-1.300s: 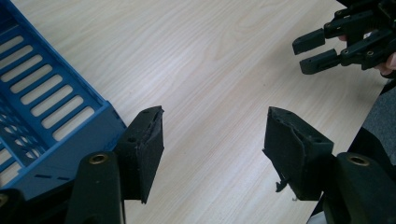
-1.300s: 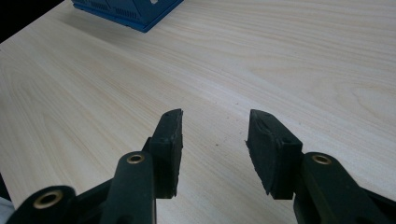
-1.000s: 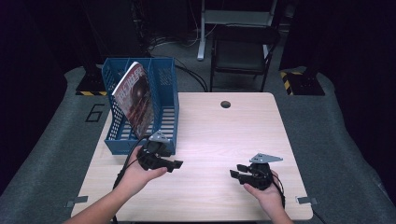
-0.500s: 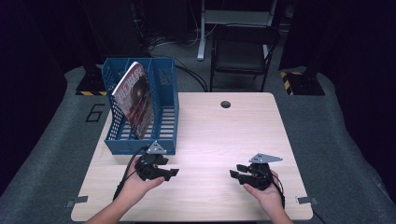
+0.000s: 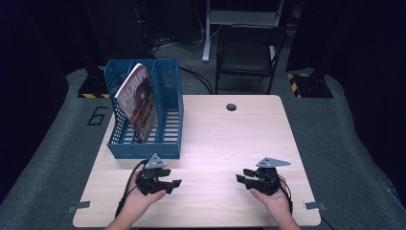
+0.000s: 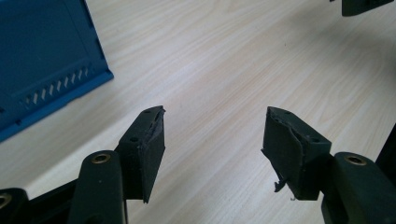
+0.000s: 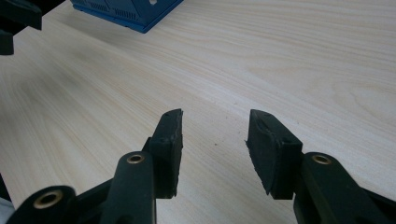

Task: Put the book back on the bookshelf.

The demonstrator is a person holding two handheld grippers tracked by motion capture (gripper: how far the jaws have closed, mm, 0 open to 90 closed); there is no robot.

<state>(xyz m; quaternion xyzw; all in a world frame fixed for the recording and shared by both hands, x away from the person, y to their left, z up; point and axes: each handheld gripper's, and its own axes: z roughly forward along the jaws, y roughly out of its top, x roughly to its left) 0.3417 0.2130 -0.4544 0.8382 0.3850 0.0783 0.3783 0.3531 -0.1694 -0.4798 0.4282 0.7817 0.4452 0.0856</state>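
Two hand-held grippers are present, one per hand. The left gripper [image 5: 174, 183] sits low at lower left of the high view, just below the blue file rack [image 5: 143, 148], with its jaws parted and only bare tabletop between them, as the left gripper view [image 6: 212, 135] confirms. The right gripper [image 5: 241, 178] rests at lower right, well apart from the rack; its jaws also stand apart with nothing in them [image 7: 215, 140]. One wooden table [image 5: 230, 143] carries one rack at its upper left, divided into compartments. One magazine [image 5: 139, 103] stands tilted inside the rack, leaning toward the left. One round hole [image 5: 231, 107] marks the table's far edge. One black chair [image 5: 246, 52] stands beyond the table.
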